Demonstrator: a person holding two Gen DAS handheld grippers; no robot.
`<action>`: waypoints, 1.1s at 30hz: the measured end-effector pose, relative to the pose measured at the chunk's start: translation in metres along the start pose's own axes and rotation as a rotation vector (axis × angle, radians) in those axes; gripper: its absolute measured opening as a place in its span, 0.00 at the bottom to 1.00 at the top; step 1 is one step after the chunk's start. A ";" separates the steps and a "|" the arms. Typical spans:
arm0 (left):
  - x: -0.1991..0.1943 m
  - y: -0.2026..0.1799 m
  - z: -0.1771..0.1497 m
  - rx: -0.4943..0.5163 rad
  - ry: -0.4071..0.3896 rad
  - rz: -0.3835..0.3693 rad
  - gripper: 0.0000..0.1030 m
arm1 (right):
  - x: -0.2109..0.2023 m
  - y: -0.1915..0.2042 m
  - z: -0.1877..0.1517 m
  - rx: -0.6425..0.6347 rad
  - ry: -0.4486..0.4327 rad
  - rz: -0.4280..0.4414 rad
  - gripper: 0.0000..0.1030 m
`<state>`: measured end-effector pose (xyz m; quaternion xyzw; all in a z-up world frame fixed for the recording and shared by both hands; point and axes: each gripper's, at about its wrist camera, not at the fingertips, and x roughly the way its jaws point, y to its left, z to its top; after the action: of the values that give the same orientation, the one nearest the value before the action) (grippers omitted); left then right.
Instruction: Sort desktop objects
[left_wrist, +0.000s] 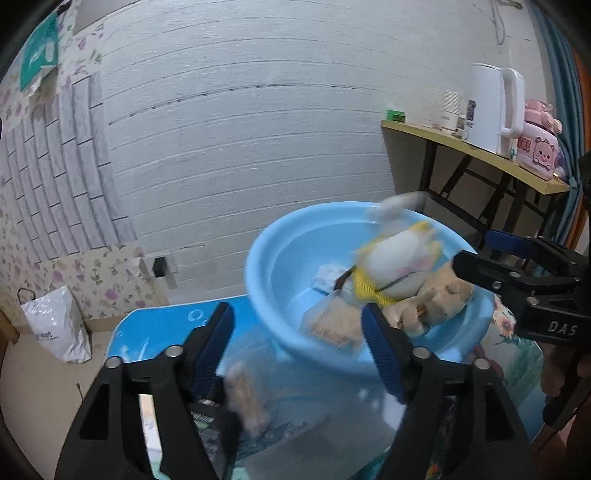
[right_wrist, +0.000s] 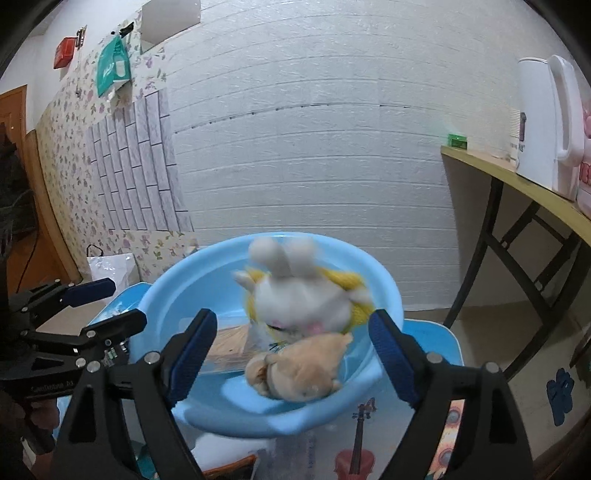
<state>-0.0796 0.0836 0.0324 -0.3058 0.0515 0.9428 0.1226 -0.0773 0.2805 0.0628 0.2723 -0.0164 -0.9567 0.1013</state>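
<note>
A light-blue basin (left_wrist: 280, 236) stands on a small blue table (left_wrist: 155, 325). Inside it a white plush rabbit (left_wrist: 399, 258) with a yellow scarf is blurred, above a tan plush toy (left_wrist: 439, 299) and a clear packet of wooden sticks (left_wrist: 332, 325). My left gripper (left_wrist: 299, 347) is open at the basin's near rim; a blurred clear packet (left_wrist: 247, 398) shows low between its fingers, apart from the pads. My right gripper (right_wrist: 291, 350) is open, with the rabbit (right_wrist: 303, 295) and tan plush (right_wrist: 299, 369) beyond its fingers, untouched. Each gripper appears in the other's view: right gripper (left_wrist: 474, 251), left gripper (right_wrist: 125, 302).
A wooden side table (right_wrist: 517, 184) at the right carries a white kettle (left_wrist: 495, 110) and a pink case (left_wrist: 539, 151). A white plastic bag (left_wrist: 55, 325) sits on the floor at the left, by the wall. Printed pictures cover the blue table's top (right_wrist: 436, 339).
</note>
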 end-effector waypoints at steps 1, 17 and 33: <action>-0.004 0.003 -0.002 -0.006 -0.003 0.012 0.80 | -0.003 0.000 -0.002 0.002 0.001 -0.001 0.83; -0.053 0.068 -0.070 -0.136 0.086 0.150 0.94 | -0.048 -0.013 -0.061 0.081 0.110 -0.067 0.83; -0.070 0.074 -0.138 -0.138 0.179 0.123 0.95 | -0.052 0.005 -0.098 0.067 0.208 -0.079 0.83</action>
<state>0.0333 -0.0258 -0.0366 -0.3928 0.0160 0.9187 0.0380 0.0182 0.2883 0.0072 0.3738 -0.0273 -0.9255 0.0554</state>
